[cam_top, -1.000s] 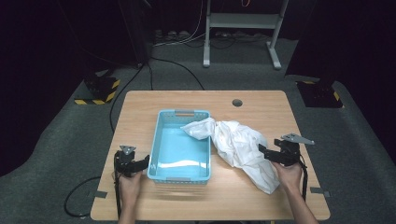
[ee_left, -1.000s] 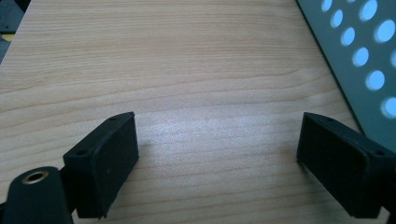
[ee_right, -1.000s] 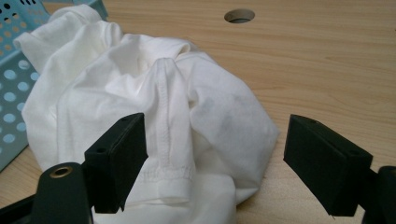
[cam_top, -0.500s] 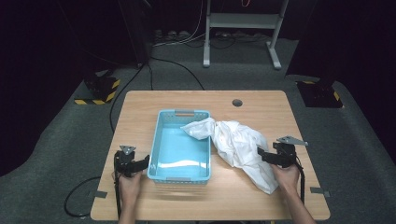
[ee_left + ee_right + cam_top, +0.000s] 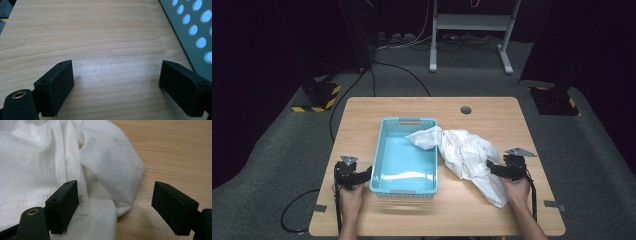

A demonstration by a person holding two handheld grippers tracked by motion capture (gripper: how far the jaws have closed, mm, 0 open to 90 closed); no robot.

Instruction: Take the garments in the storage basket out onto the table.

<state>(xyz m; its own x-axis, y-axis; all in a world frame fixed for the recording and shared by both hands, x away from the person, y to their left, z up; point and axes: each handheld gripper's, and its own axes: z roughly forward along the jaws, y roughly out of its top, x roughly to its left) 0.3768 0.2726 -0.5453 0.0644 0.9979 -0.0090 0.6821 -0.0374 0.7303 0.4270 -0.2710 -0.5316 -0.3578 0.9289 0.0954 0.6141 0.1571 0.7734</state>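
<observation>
Dark floor rings the wooden table (image 5: 362, 107), where the white shirt (image 5: 467, 152) trails from the blue basket (image 5: 384, 145) toward the near right corner — just ahead of my right gripper (image 5: 116, 206), jaws wide over its hem — nearer than my left gripper (image 5: 116, 86), open by the basket.

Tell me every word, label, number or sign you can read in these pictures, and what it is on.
There is no readable text.
White garment: stitched seams, no label showing.
Light blue basket: plain walls with round holes, no writing.
Wooden table: bare wood grain and a round cable hole.
Yellow-and-black hazard stripes on the floor bases are a warning pattern, not words.
</observation>
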